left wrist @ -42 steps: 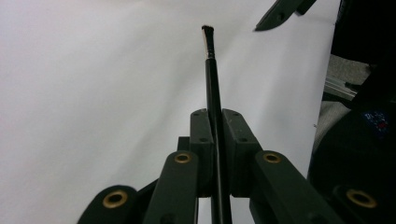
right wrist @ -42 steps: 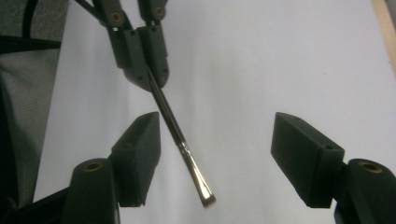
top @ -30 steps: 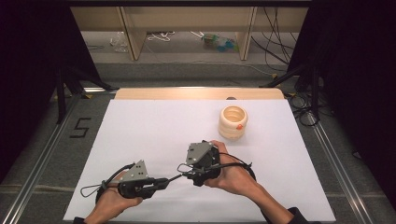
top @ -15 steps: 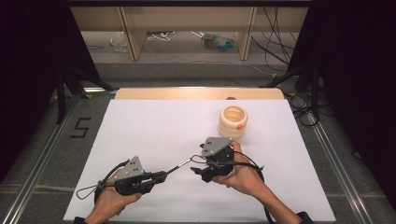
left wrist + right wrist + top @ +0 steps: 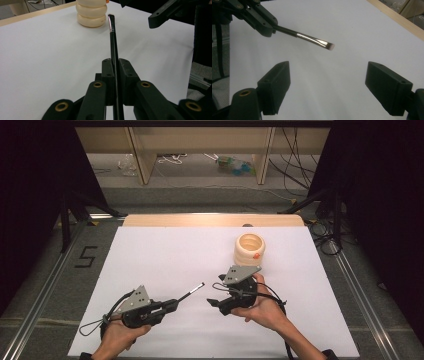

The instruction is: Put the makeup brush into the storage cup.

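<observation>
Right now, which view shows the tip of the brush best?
The right gripper view: the brush tip is near and sharp against the white table. The left gripper view shows it end-on along the handle; the high view shows it tiny.

Looks like a lab / recording setup, not a home. Desk w/ plain white sheet, black curtains left & right, metal rails along floor, a "5" mark on floor at left, loose cables & wooden shelving at far side.

bright overhead light on the white table sheet, dark surroundings; close black jaws look soft, slightly blurry.
</observation>
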Available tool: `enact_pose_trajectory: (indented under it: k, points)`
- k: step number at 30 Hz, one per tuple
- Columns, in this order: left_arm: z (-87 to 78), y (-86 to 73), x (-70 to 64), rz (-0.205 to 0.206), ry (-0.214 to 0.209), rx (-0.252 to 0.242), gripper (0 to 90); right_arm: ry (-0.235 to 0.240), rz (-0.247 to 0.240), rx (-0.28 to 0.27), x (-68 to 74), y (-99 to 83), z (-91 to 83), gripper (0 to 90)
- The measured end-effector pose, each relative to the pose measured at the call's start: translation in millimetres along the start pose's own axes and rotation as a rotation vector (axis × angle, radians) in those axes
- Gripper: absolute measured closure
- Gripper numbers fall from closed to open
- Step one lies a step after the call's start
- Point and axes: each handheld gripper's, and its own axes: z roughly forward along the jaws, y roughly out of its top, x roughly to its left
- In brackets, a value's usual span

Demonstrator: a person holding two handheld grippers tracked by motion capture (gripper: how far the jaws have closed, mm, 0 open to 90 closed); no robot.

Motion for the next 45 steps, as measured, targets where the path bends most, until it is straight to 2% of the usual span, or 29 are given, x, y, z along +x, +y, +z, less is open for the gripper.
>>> enact_pose_trajectory:
  k: [3,5,7,8,14,16,23,26,27,30,31,33,34,36,40,41,43,45]
  points:
    - [-0.5,0.9,-0.6,-0.007,0.013,-0.028,83.3,-0.010,0.021,-0.008,-1.9,-1.1,-1.0,18.5]
    - [-1.3,1.5,-1.4,-0.007,0.025,-0.033,83.3,0.004,0.047,-0.012,-2.3,-1.3,-2.4,17.7]
    - [-1.2,1.7,-1.5,-0.011,0.029,-0.047,83.3,0.020,0.072,-0.042,-3.2,-2.6,-2.8,17.6]
    - [-1.0,1.8,-1.8,-0.014,0.029,-0.052,83.3,0.027,0.088,-0.035,-3.2,-3.3,-3.4,17.4]
    - [1.1,1.8,-4.5,-0.029,0.027,-0.074,83.3,0.047,0.114,-0.058,-4.0,-8.5,-0.8,16.9]
    - [2.0,1.9,-5.4,-0.021,0.033,-0.082,83.3,0.055,0.134,-0.058,-2.6,-9.2,0.8,16.8]
    - [2.5,4.0,-9.9,-0.042,0.038,-0.123,83.3,0.100,0.160,-0.119,0.3,-7.9,2.5,16.9]
    - [2.7,5.3,-11.5,-0.043,0.034,-0.146,83.2,0.088,0.162,-0.134,1.3,-7.0,1.2,16.9]
    - [1.8,6.0,-12.3,-0.033,0.044,-0.147,83.3,0.093,0.163,-0.140,1.1,-6.8,1.3,16.8]
    - [2.5,6.4,-14.7,-0.044,0.050,-0.157,83.3,0.110,0.178,-0.153,1.9,-6.5,2.4,16.8]
    - [2.8,6.7,-14.5,-0.031,0.045,-0.158,83.3,0.113,0.183,-0.163,2.7,-6.6,3.5,16.8]
    - [3.8,6.6,-16.3,-0.040,0.047,-0.164,83.3,0.129,0.190,-0.166,3.5,-6.3,4.5,16.8]
    - [3.8,7.0,-16.2,-0.025,0.046,-0.164,83.3,0.128,0.192,-0.166,3.6,-6.2,4.3,16.8]
    - [5.0,6.9,-18.8,-0.039,0.045,-0.167,83.3,0.134,0.198,-0.173,4.5,-5.8,4.7,16.8]
    - [6.3,7.2,-21.5,-0.036,0.049,-0.176,83.3,0.157,0.217,-0.205,5.9,-5.3,6.9,17.0]
    - [6.7,7.4,-21.6,-0.030,0.045,-0.178,83.3,0.145,0.216,-0.213,5.4,-5.3,6.3,17.2]
    - [6.9,8.1,-22.4,-0.012,0.045,-0.179,83.3,0.157,0.228,-0.228,5.7,-4.8,7.1,17.0]
    - [7.6,8.1,-24.4,-0.029,0.047,-0.186,83.3,0.154,0.240,-0.236,6.0,-4.7,6.7,17.1]
